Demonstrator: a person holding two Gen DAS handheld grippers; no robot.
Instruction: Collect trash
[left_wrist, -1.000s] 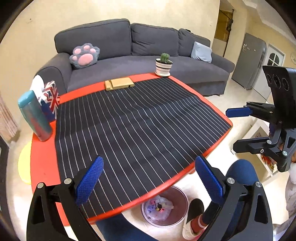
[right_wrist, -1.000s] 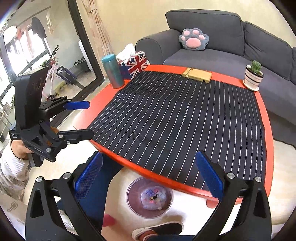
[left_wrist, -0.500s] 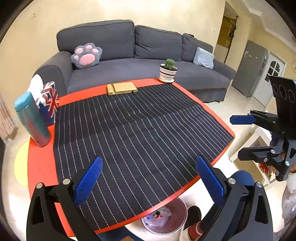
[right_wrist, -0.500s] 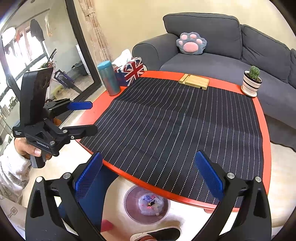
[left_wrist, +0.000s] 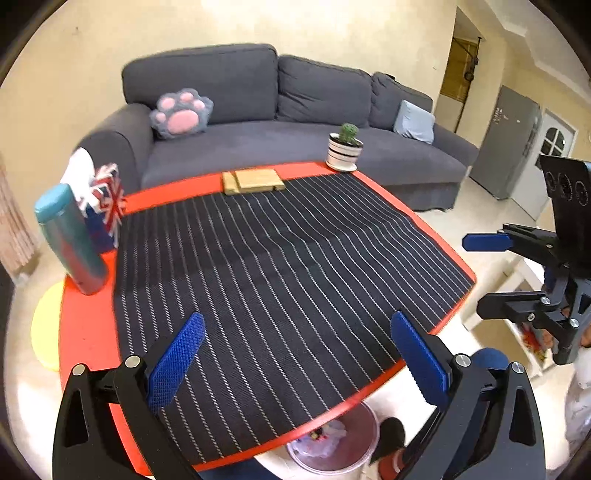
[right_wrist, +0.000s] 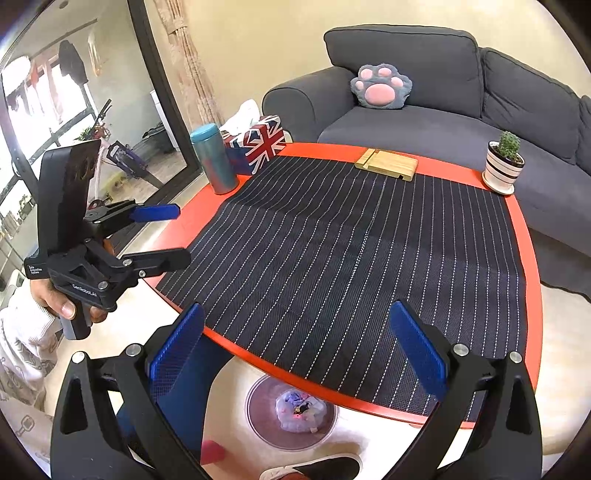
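both sets of jaws stand wide apart and grasp nothing. the left gripper (left_wrist: 295, 354) hangs above the near edge of the round red desk (left_wrist: 85, 332), and the right gripper (right_wrist: 295, 350) hangs over the same edge, to its right. each shows in the other's view, held level beside the desk, likely because nothing is left on top worth picking. the trash (right_wrist: 301, 408) lies bunched in a clear bin (right_wrist: 258, 413) on the floor, tucked partly under the desk rim where a drop from the edge would reach it. on the desk, the striped mat (left_wrist: 277, 277) is bare; a teal bottle (left_wrist: 70, 240), flag tissue box (left_wrist: 107, 206), wooden block (left_wrist: 255, 180) and potted cactus (left_wrist: 345, 147) sit around its far edge, seemingly items meant to stay. the collecting looks finished.
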